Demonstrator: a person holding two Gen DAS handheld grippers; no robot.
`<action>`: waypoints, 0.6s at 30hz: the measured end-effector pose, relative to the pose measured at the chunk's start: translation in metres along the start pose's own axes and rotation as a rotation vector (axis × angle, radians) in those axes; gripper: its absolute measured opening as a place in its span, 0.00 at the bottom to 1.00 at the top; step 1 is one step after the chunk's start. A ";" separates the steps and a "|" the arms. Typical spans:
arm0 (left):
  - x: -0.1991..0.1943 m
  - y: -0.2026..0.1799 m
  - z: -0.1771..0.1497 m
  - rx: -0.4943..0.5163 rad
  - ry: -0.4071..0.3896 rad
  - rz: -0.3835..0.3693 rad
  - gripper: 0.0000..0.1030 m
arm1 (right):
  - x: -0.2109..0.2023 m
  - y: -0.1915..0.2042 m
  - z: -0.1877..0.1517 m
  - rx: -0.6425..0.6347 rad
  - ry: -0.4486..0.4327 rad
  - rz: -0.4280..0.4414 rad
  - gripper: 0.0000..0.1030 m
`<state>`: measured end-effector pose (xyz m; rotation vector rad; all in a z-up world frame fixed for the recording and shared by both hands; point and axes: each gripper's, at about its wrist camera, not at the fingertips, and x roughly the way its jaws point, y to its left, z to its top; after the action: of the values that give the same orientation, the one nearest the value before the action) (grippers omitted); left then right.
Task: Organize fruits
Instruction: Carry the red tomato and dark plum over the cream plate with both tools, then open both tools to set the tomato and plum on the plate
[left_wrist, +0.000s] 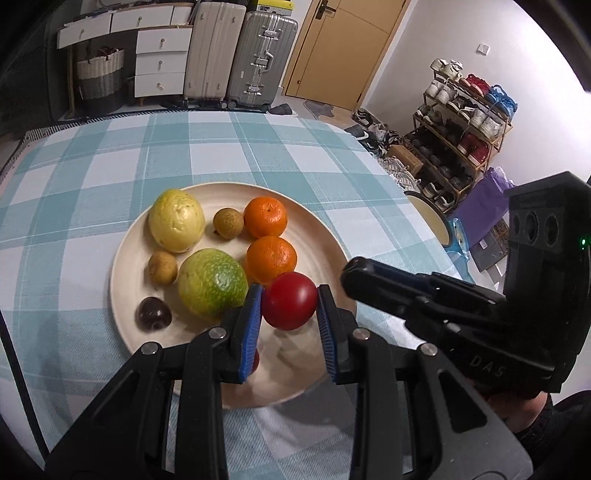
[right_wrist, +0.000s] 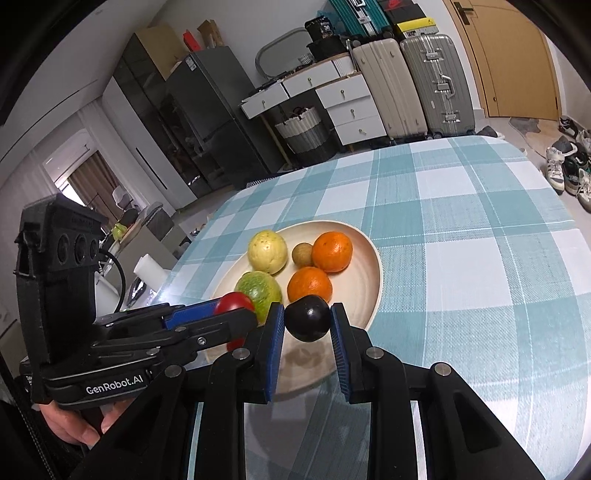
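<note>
Your left gripper (left_wrist: 289, 306) clamps the red tomato (left_wrist: 289, 301), your right gripper (right_wrist: 307, 320) the dark plum (right_wrist: 307, 318), both over the plate's (left_wrist: 314, 221) near rim; its near edge is hidden.

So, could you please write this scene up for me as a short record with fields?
left gripper: jaws shut on the red fruit, at the plate's near edge
right gripper: jaws shut on the dark fruit
plate: round, cream, on the checked tablecloth
lying on the plate: two oranges, yellow fruit, green fruit, two small brown fruits, second dark fruit
</note>
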<state>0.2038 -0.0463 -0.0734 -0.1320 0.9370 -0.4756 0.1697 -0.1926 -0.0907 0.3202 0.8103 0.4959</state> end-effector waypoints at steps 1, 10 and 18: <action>0.003 0.001 0.001 -0.005 0.004 -0.007 0.25 | 0.003 0.000 0.001 0.000 0.006 0.001 0.25; 0.020 0.007 0.001 0.000 0.027 -0.022 0.26 | 0.018 -0.005 0.009 0.004 0.007 -0.013 0.25; 0.027 0.008 0.001 0.007 0.023 -0.012 0.25 | 0.024 -0.009 0.008 0.021 0.025 -0.018 0.25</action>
<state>0.2207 -0.0514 -0.0951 -0.1257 0.9577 -0.4922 0.1925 -0.1877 -0.1038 0.3263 0.8422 0.4757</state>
